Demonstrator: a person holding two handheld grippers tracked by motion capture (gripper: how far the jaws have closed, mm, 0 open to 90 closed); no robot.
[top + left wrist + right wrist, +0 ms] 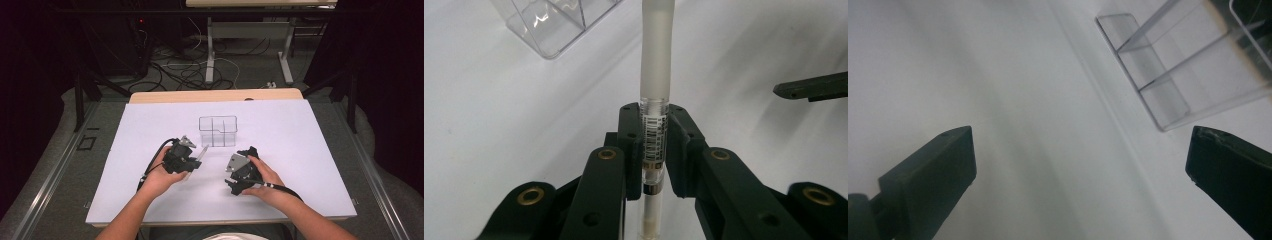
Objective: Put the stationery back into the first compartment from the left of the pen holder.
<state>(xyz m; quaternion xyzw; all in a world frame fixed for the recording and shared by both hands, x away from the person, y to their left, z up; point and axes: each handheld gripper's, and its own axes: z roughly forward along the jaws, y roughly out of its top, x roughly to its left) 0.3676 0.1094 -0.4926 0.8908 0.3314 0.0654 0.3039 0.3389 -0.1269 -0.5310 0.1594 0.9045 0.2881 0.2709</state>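
Note:
A clear plastic organizer box [218, 131] with inner dividers stands on the white table sheet [280, 150], a little beyond both hands. My left gripper [196, 159] is shut on a white pen [655, 75] with a frosted cap and a barcode label; the pen points out past the jaws toward the box corner [549, 25]. My right gripper [248, 156] stands open over bare sheet, nothing between its wide-apart jaws, with the box [1173, 75] ahead and to its right. One jaw tip of the right gripper [811, 90] shows at the right of the left gripper view.
The white sheet covers a wooden table whose far edge [215, 95] shows beyond it. Cables [180, 70] and the legs of another table [210, 55] lie on the floor behind. Dark frame rails run along both sides.

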